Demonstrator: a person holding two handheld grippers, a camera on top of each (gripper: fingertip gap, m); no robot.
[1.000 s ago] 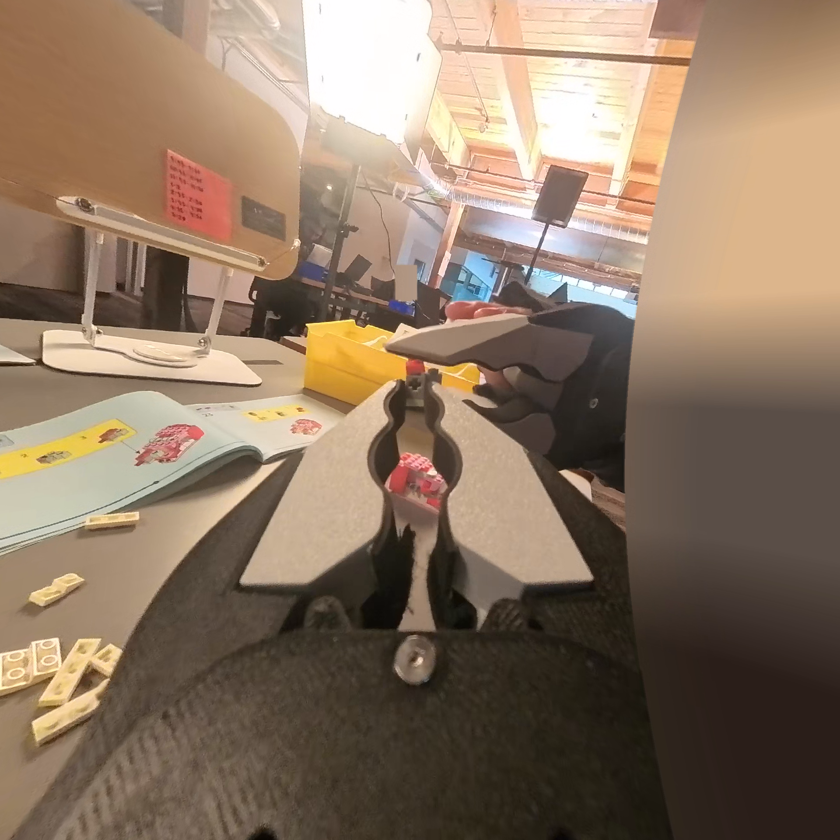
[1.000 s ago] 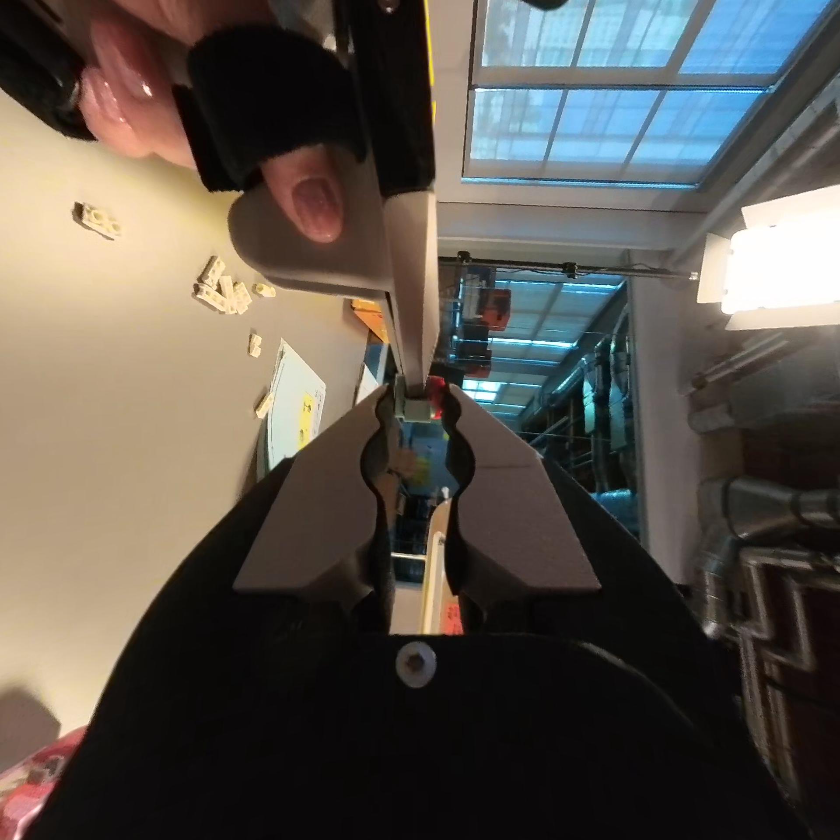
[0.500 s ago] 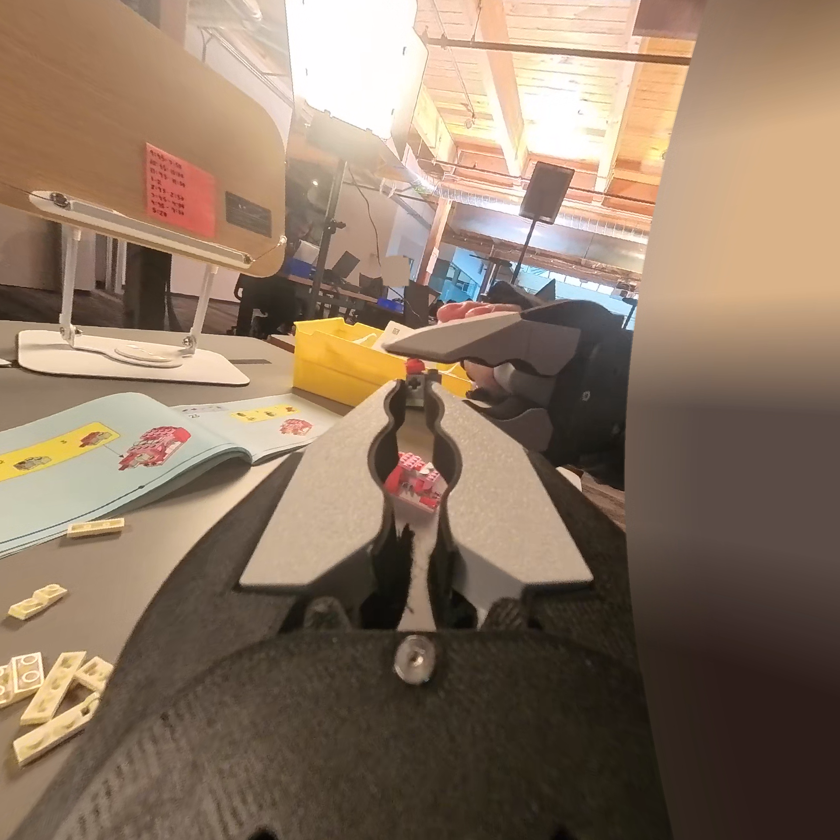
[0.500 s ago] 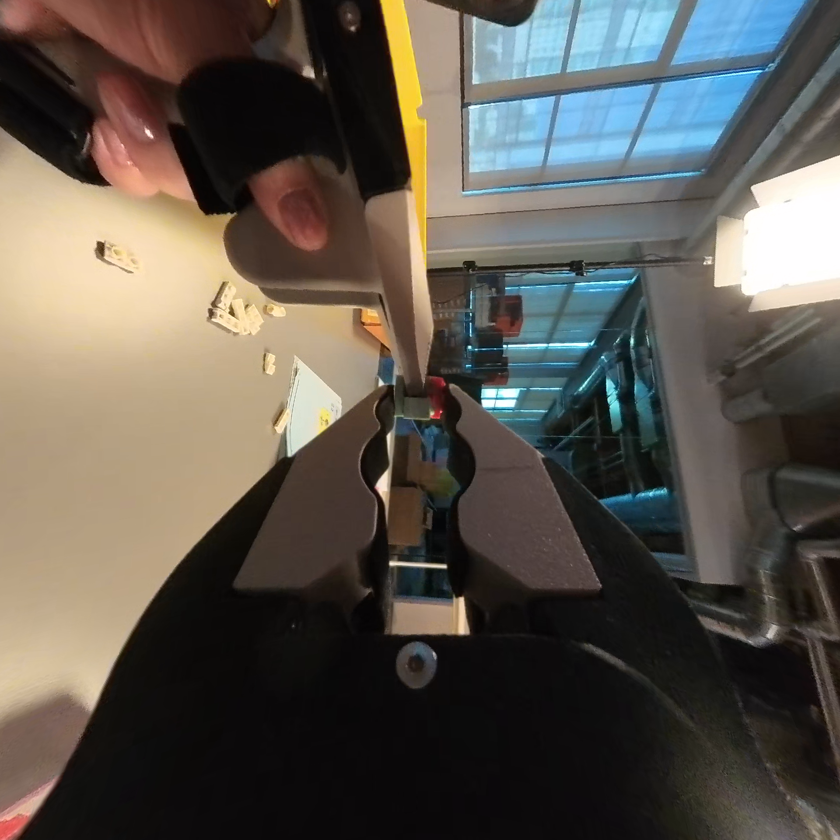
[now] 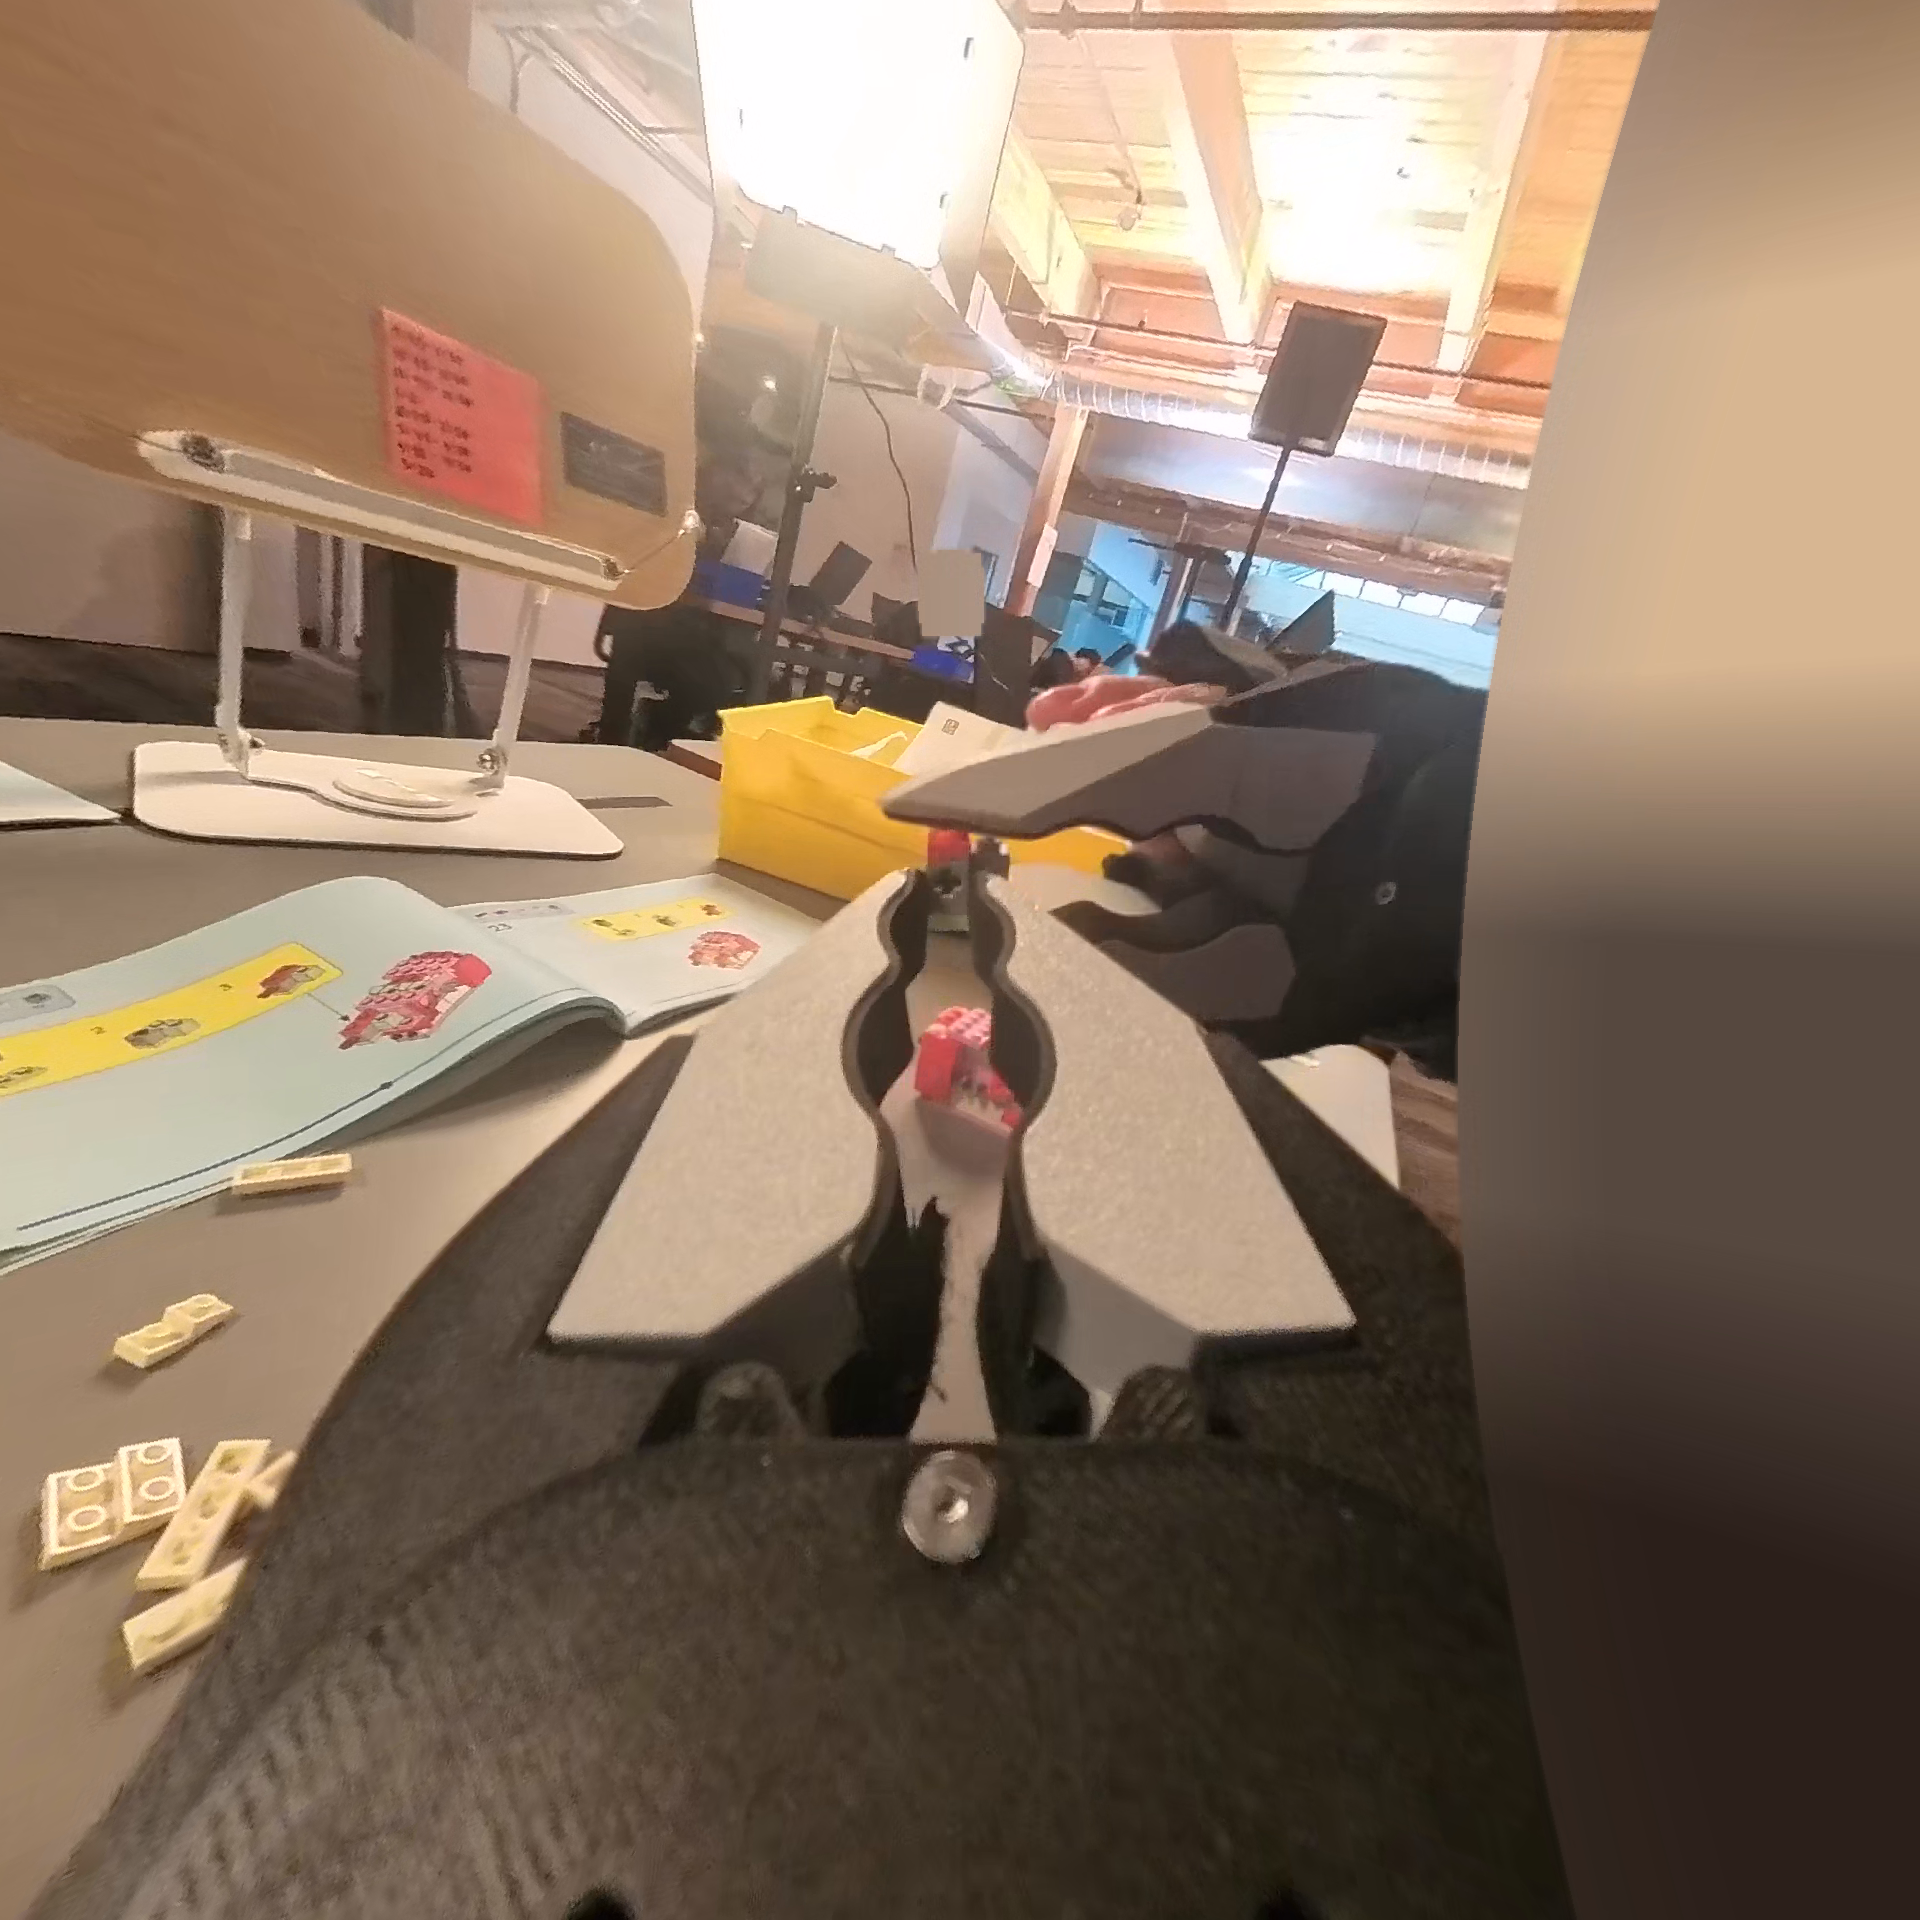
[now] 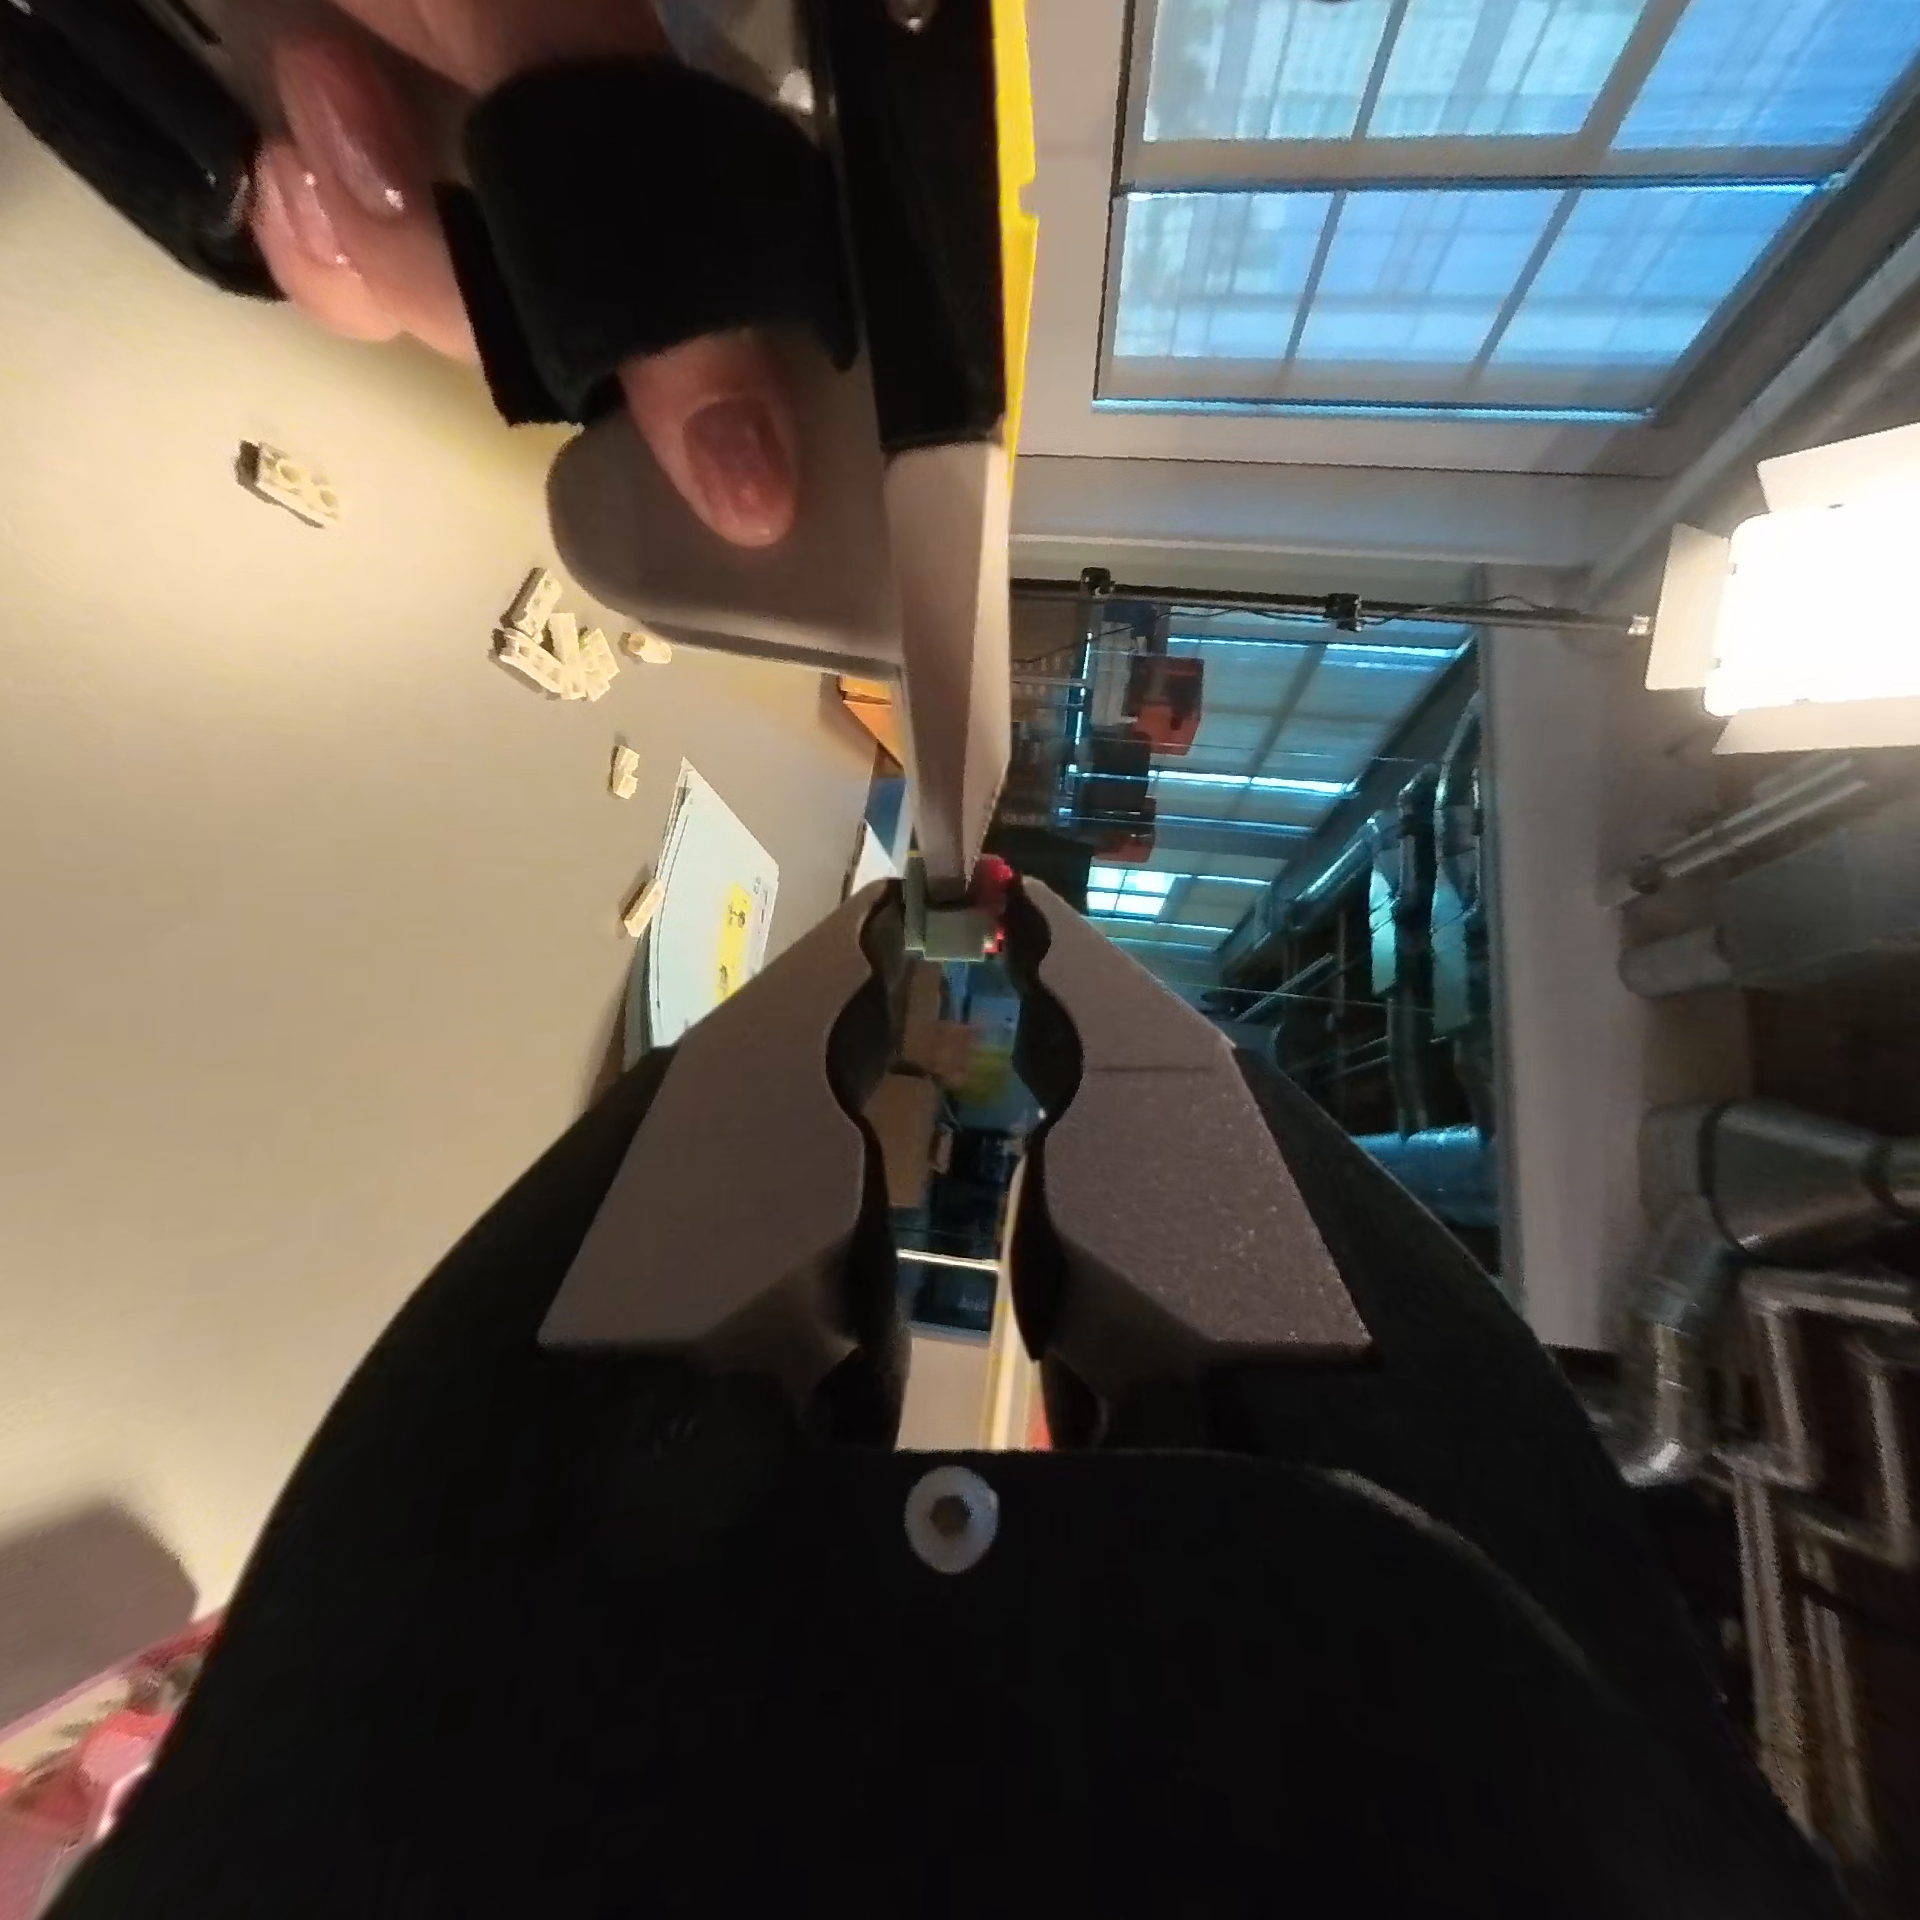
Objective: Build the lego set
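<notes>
Since the earlier frame little has shifted: our left hand-held gripper and right hand-held gripper both stay pinching the small grey-and-red brick assembly, which we should keep squarely aligned while pressing gently.

The right gripper narrows slightly on the small grey and red brick piece that both grippers pinch. The left gripper swings a little, so the open booklet and cream bricks slide sideways in its view.
</notes>
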